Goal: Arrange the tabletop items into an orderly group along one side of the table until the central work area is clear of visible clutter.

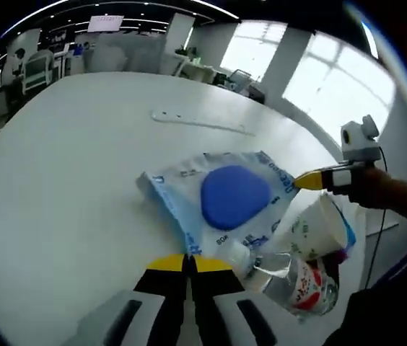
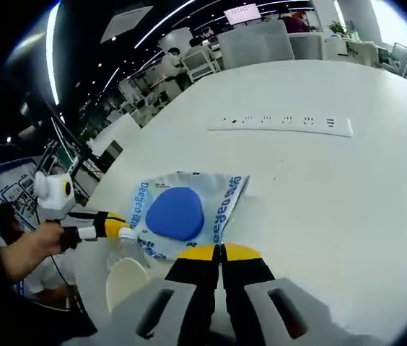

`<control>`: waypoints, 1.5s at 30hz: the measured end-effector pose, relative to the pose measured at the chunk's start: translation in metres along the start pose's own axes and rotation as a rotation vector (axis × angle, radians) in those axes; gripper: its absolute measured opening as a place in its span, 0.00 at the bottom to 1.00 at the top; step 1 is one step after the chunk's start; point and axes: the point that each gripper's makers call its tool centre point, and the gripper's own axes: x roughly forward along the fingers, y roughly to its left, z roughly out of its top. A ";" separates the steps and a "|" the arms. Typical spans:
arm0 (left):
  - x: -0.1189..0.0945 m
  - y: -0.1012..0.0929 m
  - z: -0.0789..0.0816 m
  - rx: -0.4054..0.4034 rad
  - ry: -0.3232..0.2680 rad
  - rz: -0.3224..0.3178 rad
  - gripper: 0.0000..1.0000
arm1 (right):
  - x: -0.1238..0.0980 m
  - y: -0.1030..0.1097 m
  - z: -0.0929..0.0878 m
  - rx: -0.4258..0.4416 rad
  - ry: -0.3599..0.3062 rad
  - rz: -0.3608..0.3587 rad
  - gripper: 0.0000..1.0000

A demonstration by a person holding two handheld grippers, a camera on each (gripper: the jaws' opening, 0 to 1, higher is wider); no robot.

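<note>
A clear plastic bag point(image 1: 189, 194) with blue print holds a rounded blue item point(image 1: 234, 196) and lies on the white table point(image 1: 66, 180). My left gripper point(image 1: 189, 264) is shut on the bag's near corner. My right gripper point(image 1: 306, 180), held by a hand, reaches in from the right and touches the bag's far edge. In the right gripper view the bag point(image 2: 221, 202) lies just ahead of my right gripper point(image 2: 219, 253), which is shut on its near edge. My left gripper point(image 2: 113, 222) pinches its left side.
A paper cup point(image 1: 317, 232) and a clear plastic bottle point(image 1: 297, 287) with a red label lie beside the bag, near the table edge. The cup point(image 2: 126, 282) and bottle cap point(image 2: 125, 234) sit left of my right jaws. A white power strip point(image 2: 286, 124) lies farther back.
</note>
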 end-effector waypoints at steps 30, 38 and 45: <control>0.029 -0.064 0.067 0.097 -0.076 -0.108 0.00 | -0.060 -0.063 0.017 0.123 -0.200 -0.154 0.00; 0.039 -0.092 0.070 0.132 -0.066 -0.155 0.00 | -0.080 -0.087 0.013 0.151 -0.240 -0.218 0.00; 0.049 -0.111 0.070 0.157 -0.060 -0.188 0.00 | -0.093 -0.099 0.005 0.155 -0.255 -0.279 0.00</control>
